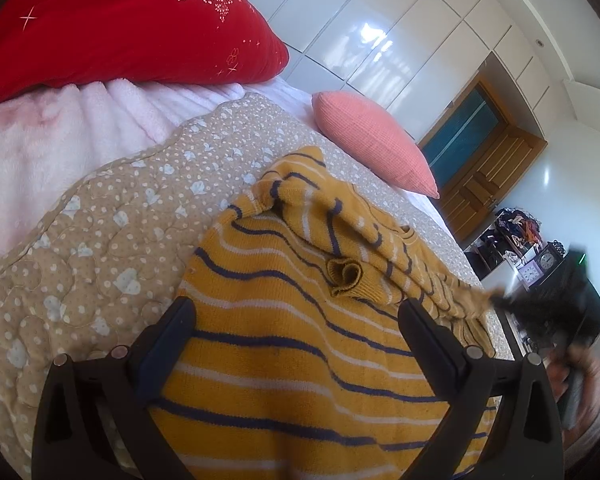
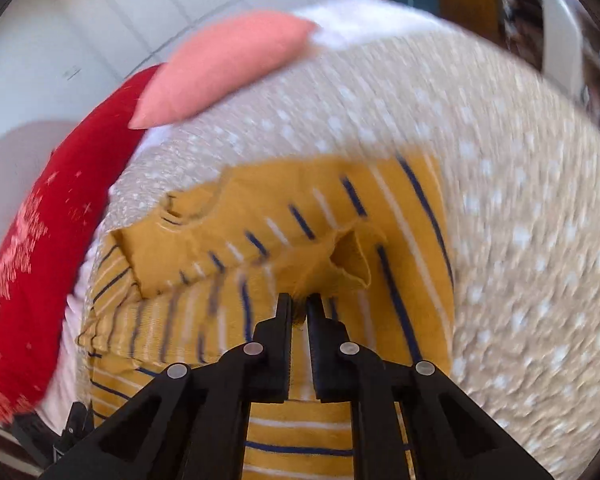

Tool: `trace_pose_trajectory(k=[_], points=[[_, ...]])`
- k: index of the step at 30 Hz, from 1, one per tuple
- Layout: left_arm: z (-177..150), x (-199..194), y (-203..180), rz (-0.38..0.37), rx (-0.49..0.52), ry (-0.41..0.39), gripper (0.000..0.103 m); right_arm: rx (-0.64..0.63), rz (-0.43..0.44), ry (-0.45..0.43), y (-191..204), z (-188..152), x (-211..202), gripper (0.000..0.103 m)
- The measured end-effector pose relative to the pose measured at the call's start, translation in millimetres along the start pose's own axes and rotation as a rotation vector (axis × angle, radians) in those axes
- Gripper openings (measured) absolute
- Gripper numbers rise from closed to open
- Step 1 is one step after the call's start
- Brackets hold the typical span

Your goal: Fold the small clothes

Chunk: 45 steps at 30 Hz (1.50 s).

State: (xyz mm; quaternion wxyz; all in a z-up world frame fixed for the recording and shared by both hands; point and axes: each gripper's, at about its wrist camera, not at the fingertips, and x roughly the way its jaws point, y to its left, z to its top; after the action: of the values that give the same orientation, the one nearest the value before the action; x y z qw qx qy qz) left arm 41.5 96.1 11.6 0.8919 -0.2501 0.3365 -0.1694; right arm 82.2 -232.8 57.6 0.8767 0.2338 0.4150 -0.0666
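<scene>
**A:** How far along does the folding look?

**B:** Partway, I'd judge. The mustard striped sweater (image 1: 300, 360) lies on the quilted floral bedspread (image 1: 80, 240), and one sleeve (image 1: 332, 216) is already laid across the body, its ribbed cuff (image 1: 346, 276) curled up near the middle.

**A:** And the other side?

**B:** That seems to be the step in hand. The right gripper (image 2: 299, 304) has its fingers pinched nearly together on a bit of the knit just below a folded edge of the sweater (image 2: 340, 256). The right view is smeared with motion, so I can't tell which part of the garment it grips.

**A:** What about the left gripper?

**B:** The left gripper (image 1: 296, 312) is spread wide, holding nothing, its fingers straddling the sweater's body.

**A:** So what's left?

**B:** Probably bringing the pinched side in, then folding the body across itself. The sweater still looks rumpled rather than a tidy rectangle.

**A:** Anything in the way?

**B:** A coral cushion (image 1: 376, 140) and a red pillow (image 1: 120, 20) sit farther up the bed, apart from the sweater.
</scene>
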Motion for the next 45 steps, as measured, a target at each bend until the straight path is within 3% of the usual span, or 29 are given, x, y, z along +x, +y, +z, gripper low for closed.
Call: trace_pose_trajectory(k=[3,6,8,9,12,15,17,21,22,24,26,28,30,32,34,39,45], points=[[-0.4,-0.3,0.8,-0.007,-0.001,-0.003,0.101,-0.051,0.060,-0.093,34.9,36.4,-36.3,0.008],[-0.8,-1.5,2.3,-0.017,-0.004,-0.008,0.101,-0.089,0.168,-0.272,66.4,69.2,-93.6,0.005],[-0.6,-1.9,2.9,-0.018,-0.005,-0.008,0.101,-0.108,0.204,-0.388,74.7,74.4,-129.5,0.005],[-0.7,-1.6,2.5,-0.015,-0.004,-0.005,0.101,-0.111,0.210,-0.404,72.3,71.0,-137.0,0.005],[-0.8,-1.0,0.9,-0.003,0.000,0.003,0.101,-0.104,0.183,-0.311,45.4,38.9,-117.1,0.005],[-0.4,-0.4,-0.5,-0.001,0.002,0.005,0.101,-0.073,0.083,-0.118,-1.8,-9.6,-61.4,0.006],[-0.4,-0.7,-0.3,-0.004,0.000,0.003,0.101,-0.033,0.061,-0.019,-25.9,-38.4,-36.1,0.007],[-0.5,-0.7,-0.7,-0.001,0.001,0.004,0.101,-0.087,-0.001,0.122,-39.6,-82.4,5.4,0.012],[-0.4,-0.7,-0.5,-0.003,0.000,0.003,0.101,-0.129,-0.022,0.105,-36.9,-89.7,8.7,0.014],[-0.2,-0.3,-0.2,-0.003,0.000,0.004,0.101,-0.176,-0.026,0.076,-30.2,-93.1,5.9,0.028],[-0.2,-0.3,-0.3,-0.002,0.000,0.005,0.101,-0.168,0.065,0.086,-25.6,-91.7,7.6,0.076],[-0.4,-0.1,-0.4,0.002,0.002,0.008,0.101,-0.186,0.134,0.076,-16.7,-94.0,12.5,0.102],[-0.7,0.4,-0.9,0.007,0.004,0.010,0.101,-0.244,0.041,0.043,-1.6,-100.8,17.5,0.103],[-0.4,0.6,-1.0,0.010,0.004,0.011,0.101,-0.330,-0.134,0.013,23.6,-117.3,26.2,0.103],[-0.3,0.7,-0.8,0.012,0.005,0.014,0.101,-0.412,-0.257,0.008,45.0,-126.4,34.7,0.103],[0.3,2.3,-1.7,0.020,0.009,0.019,0.101,-0.320,-0.196,0.023,36.8,-117.7,38.0,0.103],[0.3,2.5,-2.4,0.026,0.010,0.024,0.101,-0.340,-0.206,0.039,39.5,-114.8,41.1,0.103]])
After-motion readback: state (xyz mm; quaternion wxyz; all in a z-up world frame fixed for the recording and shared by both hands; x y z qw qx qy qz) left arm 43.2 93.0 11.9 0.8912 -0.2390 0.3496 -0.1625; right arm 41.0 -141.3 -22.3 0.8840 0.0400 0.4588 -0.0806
